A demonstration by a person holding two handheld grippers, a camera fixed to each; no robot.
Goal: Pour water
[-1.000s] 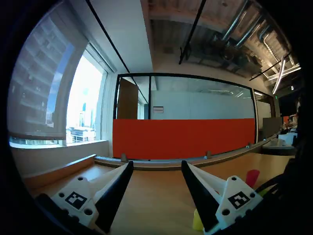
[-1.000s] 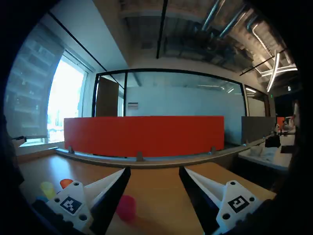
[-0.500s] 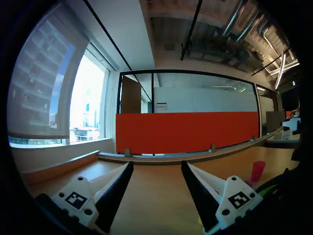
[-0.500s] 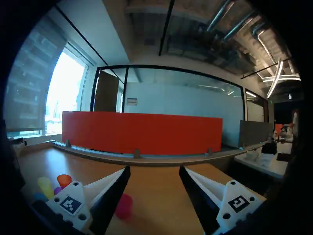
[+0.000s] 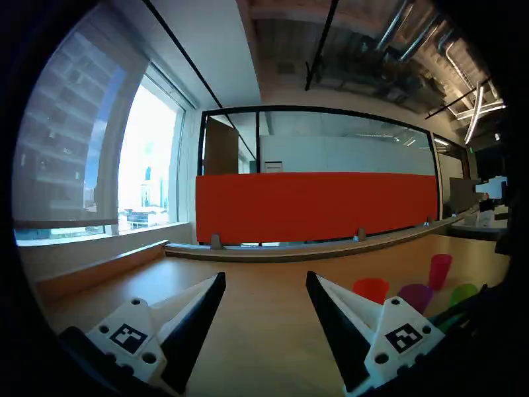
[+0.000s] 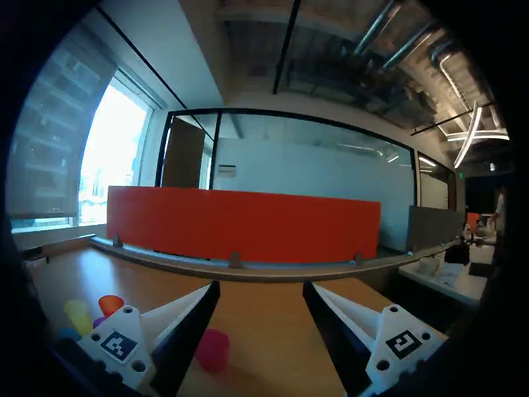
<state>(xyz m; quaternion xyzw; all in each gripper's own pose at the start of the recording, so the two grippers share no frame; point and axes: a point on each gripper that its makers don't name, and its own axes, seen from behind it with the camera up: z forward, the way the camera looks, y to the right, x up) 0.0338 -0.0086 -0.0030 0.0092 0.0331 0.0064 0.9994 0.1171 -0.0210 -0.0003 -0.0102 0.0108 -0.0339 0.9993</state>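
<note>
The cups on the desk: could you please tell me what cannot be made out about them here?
Left gripper view: the orange cup, purple cup and green cup are small and seen side-on, so water inside cannot be told.
Left gripper view: the orange cup's base is hidden behind the left gripper's finger.
Right gripper view: the pink cup is blurred, its left side behind the right gripper's finger.
</note>
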